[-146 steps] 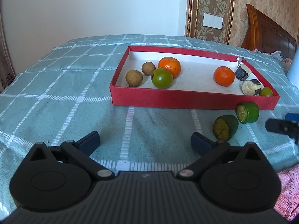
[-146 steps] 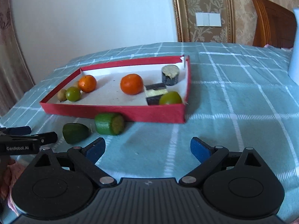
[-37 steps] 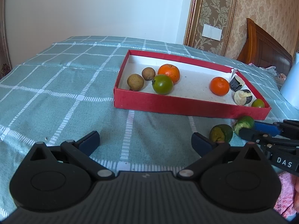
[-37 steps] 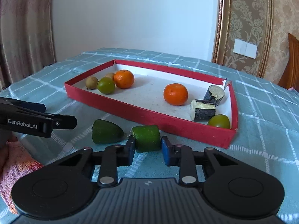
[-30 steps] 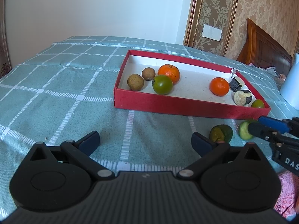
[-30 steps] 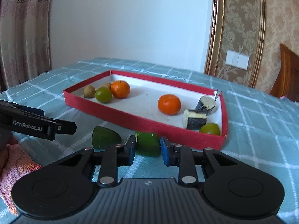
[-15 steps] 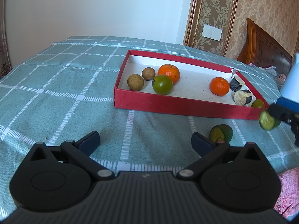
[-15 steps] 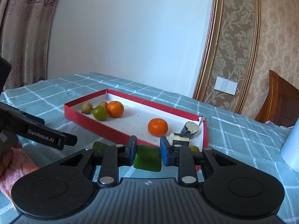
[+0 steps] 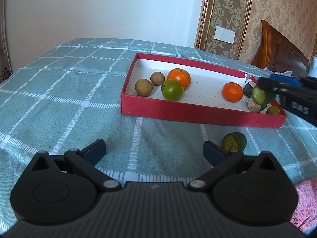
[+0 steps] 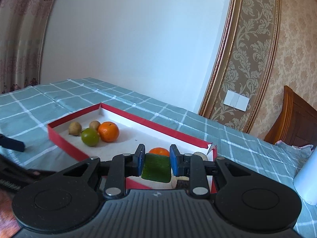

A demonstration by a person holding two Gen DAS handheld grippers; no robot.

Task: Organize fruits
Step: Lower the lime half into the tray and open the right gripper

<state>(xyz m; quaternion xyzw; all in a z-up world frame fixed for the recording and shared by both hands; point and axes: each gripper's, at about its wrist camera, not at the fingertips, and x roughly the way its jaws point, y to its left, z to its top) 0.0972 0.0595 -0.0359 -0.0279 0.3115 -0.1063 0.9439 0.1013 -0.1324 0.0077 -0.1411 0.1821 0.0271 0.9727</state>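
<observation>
Presently, right gripper (image 10: 156, 160) clamped on green cut fruit piece (image 10: 156, 167) above red tray (image 9: 198, 112), left gripper (image 9: 154, 151) spread wide, holding nothing, other green piece (image 9: 234, 141) on checked cloth (image 9: 69, 99)

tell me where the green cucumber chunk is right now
The green cucumber chunk is clamped in the right gripper, held in the air over the right end of the red tray, near the small orange and the dark cut pieces.

White letters reading "DAS" stand on the black arm of the right gripper (image 9: 266, 93) at the scene's right edge. No other text is readable.
</observation>
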